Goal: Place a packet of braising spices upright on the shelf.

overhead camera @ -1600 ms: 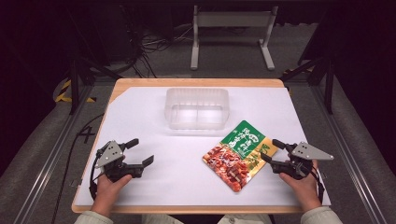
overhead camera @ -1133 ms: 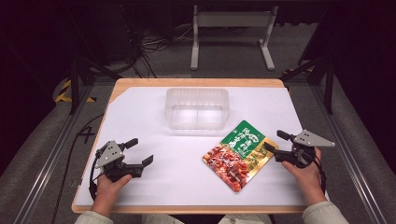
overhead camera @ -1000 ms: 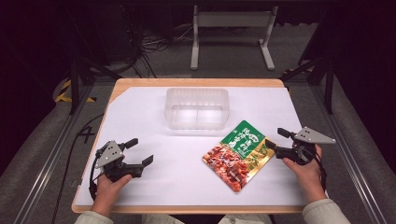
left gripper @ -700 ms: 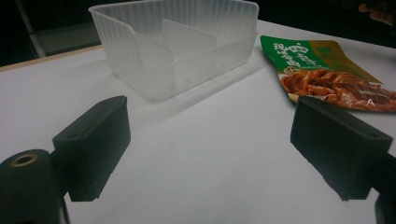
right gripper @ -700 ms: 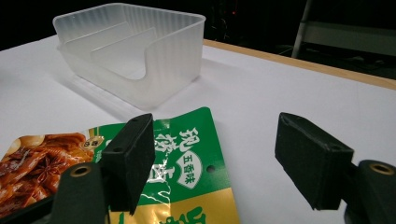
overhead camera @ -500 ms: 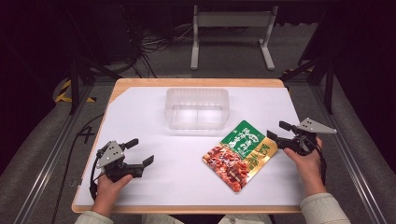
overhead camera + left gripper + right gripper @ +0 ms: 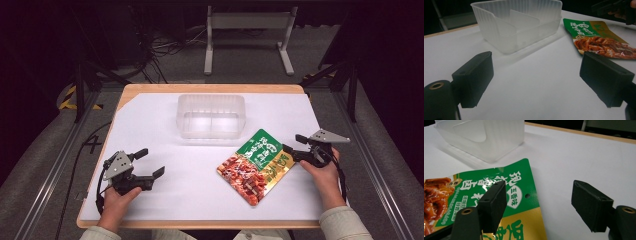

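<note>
A green and gold snack pouch (image 7: pixel 256 164) printed with red food lies flat on the white table cover, right of centre; the same pouch (image 7: pixel 479 195) (image 7: pixel 599 37) shows close in both gripper views. My right gripper (image 7: pixel 292 145) is open at the pouch's right edge, one jaw over its green top corner and the other over bare table. A clear plastic tub (image 7: pixel 211 115) with a divider stands behind the pouch. My left gripper (image 7: pixel 150 162) rests open at the front left, nothing between its jaws, pointed toward the tub (image 7: pixel 516 22).
White paper (image 7: pixel 150 125) covers a wooden table (image 7: pixel 210 88). Behind the table stand a white frame (image 7: pixel 247 22) and cables on a dark floor. Metal rails (image 7: pixel 47 170) run along both sides.
My right gripper has moved away from the front edge and up along the pouch's right side to its upper corner. The left gripper has stayed still.
</note>
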`<state>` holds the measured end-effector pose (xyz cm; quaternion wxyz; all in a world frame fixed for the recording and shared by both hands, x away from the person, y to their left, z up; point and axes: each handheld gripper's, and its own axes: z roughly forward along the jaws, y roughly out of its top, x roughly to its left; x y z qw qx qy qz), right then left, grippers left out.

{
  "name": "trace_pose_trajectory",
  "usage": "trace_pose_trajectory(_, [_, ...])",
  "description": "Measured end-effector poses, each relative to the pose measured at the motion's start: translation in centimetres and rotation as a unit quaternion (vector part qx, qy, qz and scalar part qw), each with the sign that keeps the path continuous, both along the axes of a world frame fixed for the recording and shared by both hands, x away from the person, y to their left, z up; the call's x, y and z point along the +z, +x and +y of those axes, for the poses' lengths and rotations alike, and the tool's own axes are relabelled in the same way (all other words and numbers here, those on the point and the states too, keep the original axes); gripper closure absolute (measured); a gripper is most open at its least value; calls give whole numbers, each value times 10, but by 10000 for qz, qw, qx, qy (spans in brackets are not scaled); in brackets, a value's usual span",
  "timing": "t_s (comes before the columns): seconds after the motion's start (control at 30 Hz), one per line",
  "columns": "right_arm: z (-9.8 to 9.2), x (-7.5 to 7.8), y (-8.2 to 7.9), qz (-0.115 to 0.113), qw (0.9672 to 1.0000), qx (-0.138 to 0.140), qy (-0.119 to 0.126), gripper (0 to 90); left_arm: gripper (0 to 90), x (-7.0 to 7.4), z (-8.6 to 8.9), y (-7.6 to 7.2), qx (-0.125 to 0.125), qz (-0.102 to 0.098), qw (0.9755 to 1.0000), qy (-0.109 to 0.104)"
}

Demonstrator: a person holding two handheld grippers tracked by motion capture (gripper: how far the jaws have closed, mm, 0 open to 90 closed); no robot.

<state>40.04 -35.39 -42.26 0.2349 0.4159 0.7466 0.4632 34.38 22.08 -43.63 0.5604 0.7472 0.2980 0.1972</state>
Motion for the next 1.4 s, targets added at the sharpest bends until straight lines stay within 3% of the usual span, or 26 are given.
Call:
trace_pose_trajectory(0.1, [-1,-6,2,295,9995,75,82,266,126,0,0,0,-6,1,10000,-3])
trace_pose_trajectory(0.17, [-1,-8,2,351,9993,88,59,279,126,0,0,0,-8,2,10000,-3])
trace_pose_trajectory(0.23, [-1,-12,4,660,9976,144,145,283,126,0,0,0,-7,4,10000,-2])
trace_pose_trajectory(0.5, [0,-18,5,930,9954,221,43,305,126,0,0,0,-5,12,10000,4])
trace_pose_trajectory(0.8, [2,-19,5,1104,9935,264,17,328,126,0,0,1,3,-1,10000,8])
trace_pose_trajectory(1.2, [-1,-18,5,1435,9890,344,116,442,128,0,0,1,14,-6,10000,48])
trace_pose_trajectory(1.4, [2,-9,1,1377,9893,459,134,493,128,0,-1,1,17,28,10000,29])
